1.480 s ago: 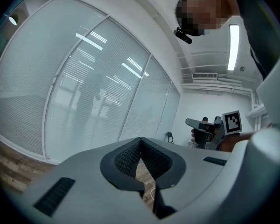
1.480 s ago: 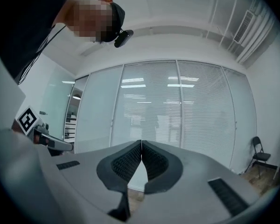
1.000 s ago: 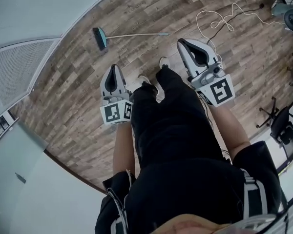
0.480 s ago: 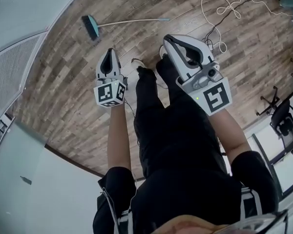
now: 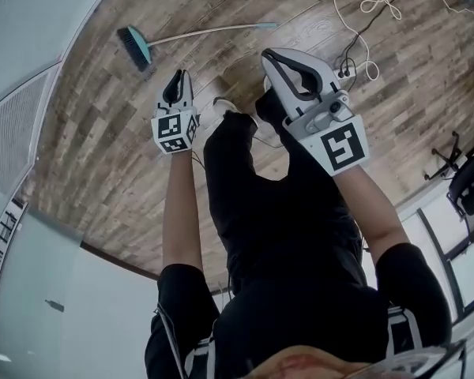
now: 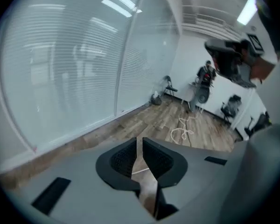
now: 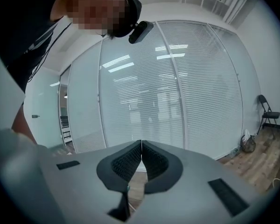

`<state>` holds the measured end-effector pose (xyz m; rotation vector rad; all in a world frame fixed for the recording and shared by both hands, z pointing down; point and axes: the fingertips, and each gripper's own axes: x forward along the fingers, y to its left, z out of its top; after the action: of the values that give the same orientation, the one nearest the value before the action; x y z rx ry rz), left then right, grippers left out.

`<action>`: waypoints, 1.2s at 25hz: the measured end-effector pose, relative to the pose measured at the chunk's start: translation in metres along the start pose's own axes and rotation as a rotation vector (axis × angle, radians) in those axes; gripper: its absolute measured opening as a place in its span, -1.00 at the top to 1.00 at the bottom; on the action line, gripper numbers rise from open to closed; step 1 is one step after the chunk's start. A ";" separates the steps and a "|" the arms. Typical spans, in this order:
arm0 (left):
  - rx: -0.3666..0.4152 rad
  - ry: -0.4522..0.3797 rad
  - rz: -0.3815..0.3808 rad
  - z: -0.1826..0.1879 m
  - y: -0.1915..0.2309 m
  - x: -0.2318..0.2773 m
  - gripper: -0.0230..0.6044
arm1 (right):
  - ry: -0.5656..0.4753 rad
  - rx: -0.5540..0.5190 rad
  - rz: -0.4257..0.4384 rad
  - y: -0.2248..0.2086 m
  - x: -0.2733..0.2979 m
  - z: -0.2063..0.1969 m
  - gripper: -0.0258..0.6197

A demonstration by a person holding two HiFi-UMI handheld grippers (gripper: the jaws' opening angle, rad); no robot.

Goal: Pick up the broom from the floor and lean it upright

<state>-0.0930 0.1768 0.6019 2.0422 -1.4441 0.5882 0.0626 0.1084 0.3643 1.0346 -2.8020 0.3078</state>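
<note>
One broom [image 5: 134, 46] lies on the floor [image 5: 103, 133]. Your left gripper [image 6: 140, 146] just opened a crack, empty; your right gripper [image 7: 141, 146] is pressed together.

- Bare wood floor [image 5: 103, 156] lies open across the left and upper middle of the head view, right up to the broom [image 5: 197, 33] lying flat at the upper left.
- A glass wall with blinds [image 5: 16, 125] closes off the left edge, near the broom's brush end.
- The person's legs [image 5: 245, 188] and a white shoe [image 5: 215, 109] fill the centre.
- A looped white cable [image 5: 371, 6] lies at the upper right, beyond the handle end.
- An office chair [image 5: 468, 192] stands at the right edge.
</note>
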 end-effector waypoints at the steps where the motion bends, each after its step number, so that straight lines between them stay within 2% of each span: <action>1: 0.103 -0.003 -0.015 -0.009 0.001 0.015 0.83 | -0.004 -0.003 -0.008 -0.005 0.006 -0.015 0.86; 3: 0.271 0.014 -0.053 -0.034 0.008 0.049 0.75 | -0.014 -0.015 -0.024 -0.015 0.022 -0.046 0.87; 4: 0.314 0.034 -0.081 -0.049 0.013 0.068 0.69 | -0.020 -0.019 -0.033 -0.019 0.031 -0.063 0.87; 7: 0.360 0.104 -0.168 -0.100 0.028 0.121 0.52 | -0.022 0.000 -0.045 -0.024 0.053 -0.112 0.86; 11: 0.429 0.183 -0.210 -0.161 0.048 0.180 0.49 | -0.026 0.041 -0.035 -0.030 0.071 -0.172 0.87; 14: 0.456 0.250 -0.236 -0.196 0.065 0.223 0.49 | -0.025 0.123 -0.041 -0.045 0.085 -0.208 0.87; 16: 0.488 0.281 -0.266 -0.214 0.074 0.249 0.49 | -0.041 0.154 -0.037 -0.056 0.096 -0.222 0.87; 21: 0.606 0.345 -0.309 -0.262 0.087 0.300 0.49 | -0.058 0.047 0.034 -0.068 0.117 -0.264 0.87; 22: 0.645 0.354 -0.330 -0.272 0.088 0.307 0.49 | -0.050 0.065 0.039 -0.071 0.119 -0.277 0.87; 24: 0.746 0.380 -0.404 -0.292 0.089 0.317 0.49 | -0.039 0.167 0.030 -0.080 0.124 -0.294 0.87; 26: 0.819 0.408 -0.478 -0.306 0.090 0.327 0.49 | -0.073 0.216 0.039 -0.087 0.130 -0.292 0.87; 29: 0.871 0.458 -0.526 -0.320 0.098 0.343 0.49 | -0.109 0.142 0.092 -0.083 0.140 -0.289 0.87; 30: 0.866 0.472 -0.535 -0.326 0.100 0.347 0.49 | -0.104 0.131 0.105 -0.081 0.141 -0.292 0.87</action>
<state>-0.0859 0.1258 1.0852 2.5071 -0.3245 1.4946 0.0263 0.0290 0.6871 0.9569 -2.9706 0.4684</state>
